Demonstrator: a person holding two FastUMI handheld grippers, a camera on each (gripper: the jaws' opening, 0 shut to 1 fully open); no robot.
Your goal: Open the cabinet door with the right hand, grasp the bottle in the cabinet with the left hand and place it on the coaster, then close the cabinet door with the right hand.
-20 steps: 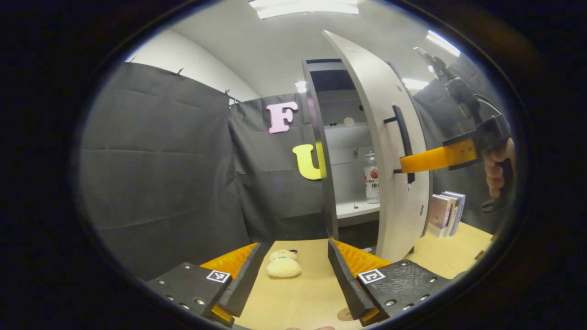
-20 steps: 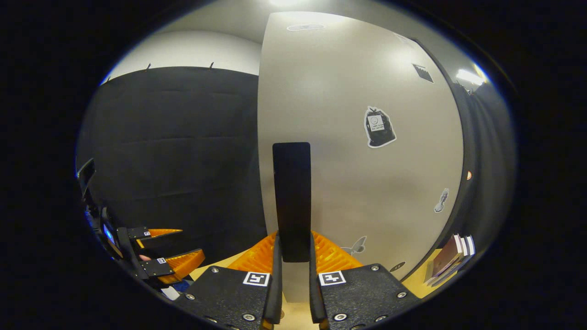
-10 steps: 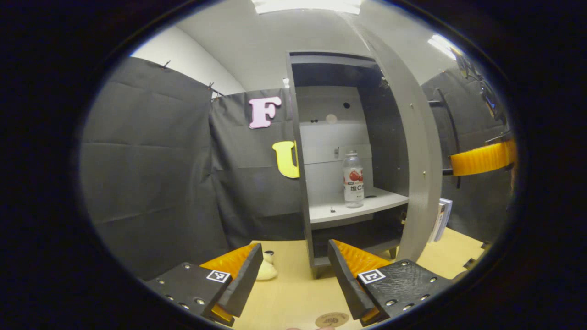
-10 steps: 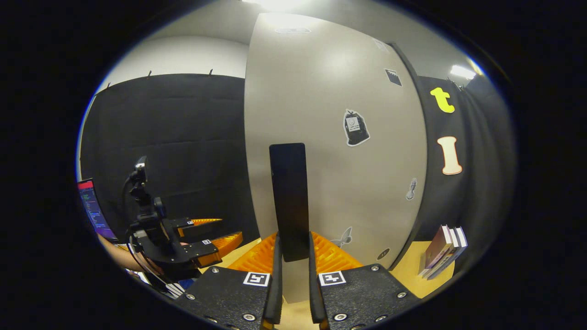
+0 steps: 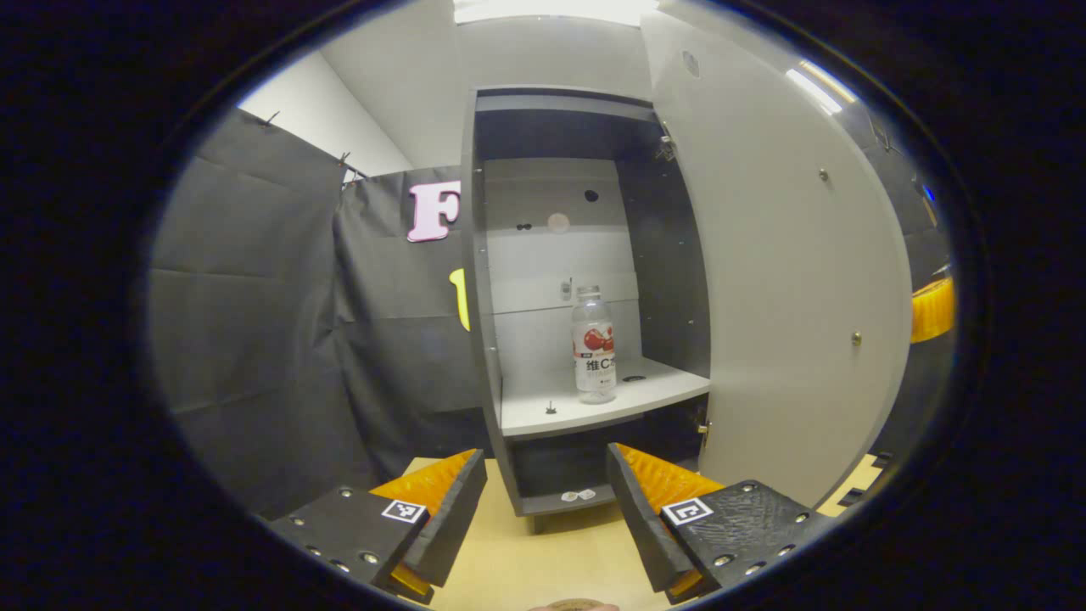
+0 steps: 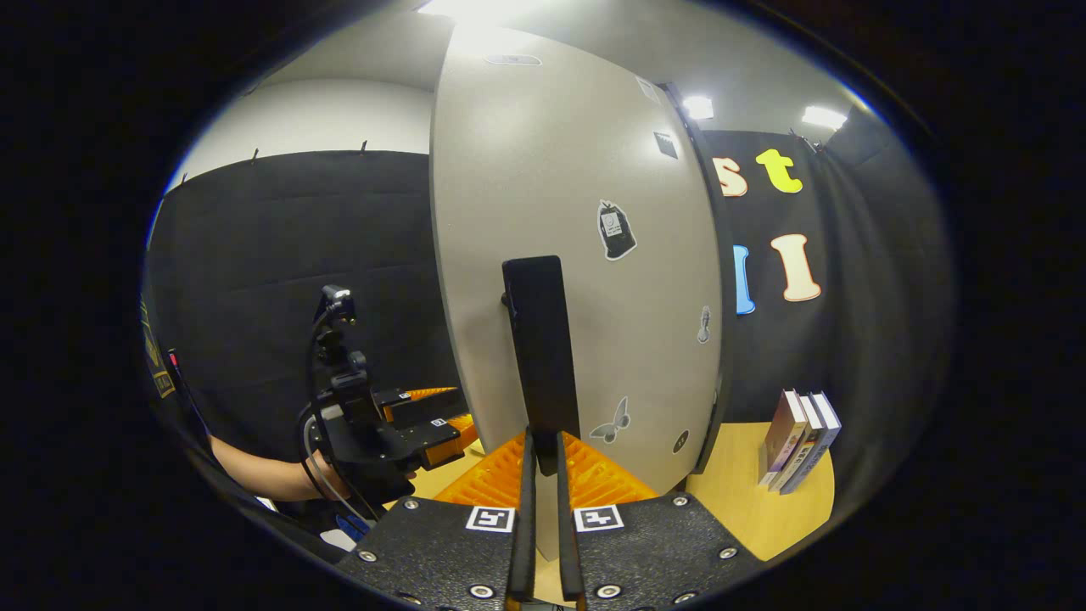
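So the cabinet door (image 5: 789, 280) is swung wide open. The right gripper (image 6: 540, 509) has its jaws pinched nearly together on the black door handle (image 6: 540, 356), both fingers pressing its lower end. The left gripper (image 5: 543, 509) sits in front of the cabinet (image 5: 585, 255) with jaws spread wide, holding nothing and touching nothing. The bottle (image 5: 593, 344) stands upright on the cabinet's middle shelf (image 5: 543, 412), well apart from those fingers. Some books (image 6: 802, 441) stand just past the door's hinge side.
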